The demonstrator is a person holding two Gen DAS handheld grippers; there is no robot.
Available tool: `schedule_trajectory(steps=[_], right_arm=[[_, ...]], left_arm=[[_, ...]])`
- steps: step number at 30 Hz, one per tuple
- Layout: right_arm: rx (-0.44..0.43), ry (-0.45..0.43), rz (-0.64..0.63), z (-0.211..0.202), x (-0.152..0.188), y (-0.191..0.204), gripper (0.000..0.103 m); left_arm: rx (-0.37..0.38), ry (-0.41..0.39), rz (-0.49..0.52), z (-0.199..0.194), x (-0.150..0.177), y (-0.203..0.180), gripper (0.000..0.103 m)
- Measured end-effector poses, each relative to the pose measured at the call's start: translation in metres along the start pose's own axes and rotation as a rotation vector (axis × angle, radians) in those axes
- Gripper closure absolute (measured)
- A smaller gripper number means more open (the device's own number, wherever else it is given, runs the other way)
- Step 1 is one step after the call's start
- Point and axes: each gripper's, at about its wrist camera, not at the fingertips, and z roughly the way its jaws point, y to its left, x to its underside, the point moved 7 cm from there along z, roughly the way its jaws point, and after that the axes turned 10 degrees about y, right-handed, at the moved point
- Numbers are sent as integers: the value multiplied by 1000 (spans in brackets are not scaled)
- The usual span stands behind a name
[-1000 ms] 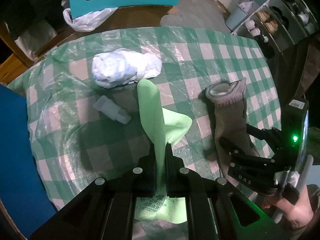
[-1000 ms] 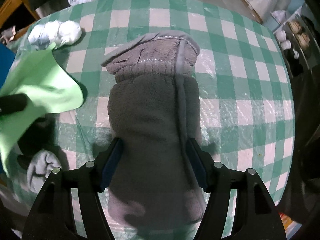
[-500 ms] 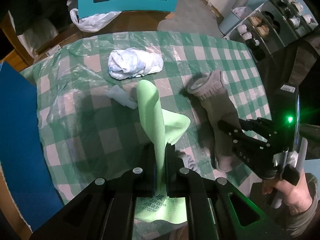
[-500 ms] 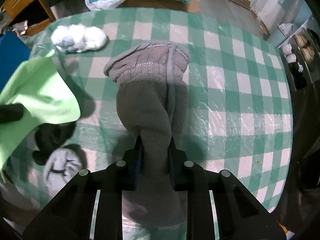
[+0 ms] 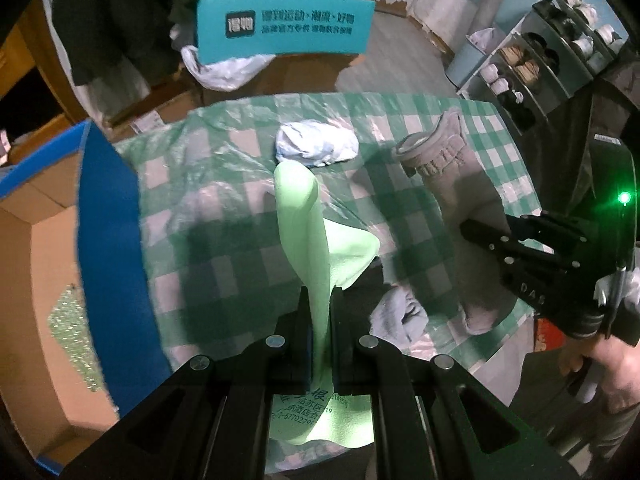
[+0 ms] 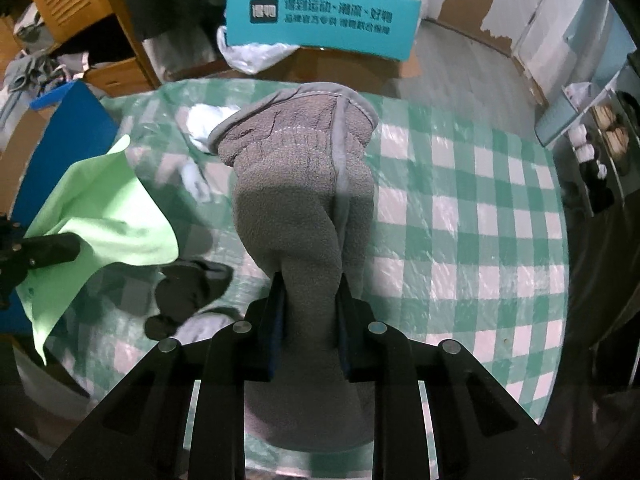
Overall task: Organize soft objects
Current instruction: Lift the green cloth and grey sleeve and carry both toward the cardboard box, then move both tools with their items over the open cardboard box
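The left tongs (image 5: 320, 312) pinch a pale green cloth (image 5: 306, 220), which hangs above the checked worktop (image 5: 224, 216). The right tongs (image 6: 312, 304) clamp a grey fleece glove (image 6: 296, 184), cuff toward the worktop's far edge. Only the left view shows the hand (image 5: 608, 364) holding the right tongs; only the right view shows a dark glove (image 6: 188, 288) near the worktop's left edge.

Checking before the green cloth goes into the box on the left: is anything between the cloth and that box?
Nothing visible is. The green cloth hangs pinched in the left claw above the table. The box sits open beside the table, its blue flap upright along the near side; that could snag.
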Motion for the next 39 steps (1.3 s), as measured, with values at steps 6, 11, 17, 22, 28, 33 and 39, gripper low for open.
schedule_trajectory(steps=[6,11,17,22,28,33,39], right_arm=[[-20,-26,-17,-20,-1,15,83],[-39,-52,-31,-34,-5,24,83],[-63,-82,-57,-50,-10,39,83],[-88,-104,-88,-62,-15,56,83],[-119,-129,-127,-75,-21,80,83],[-141,-143,-158,-83,-30,103,83],[-166,-146,-192,-87,-38,130,83]], left_arm=[[-40,-33,6,-18,9,10,96],[-86,-64,11,-31,15,18,96],[-97,-85,-7,-43,17,30,96],[-132,-108,-13,-52,19,39,96],[-155,-132,-24,-65,23,49,96],[-170,-149,-30,-72,27,59,96],[-196,-179,-35,-81,34,71,96]])
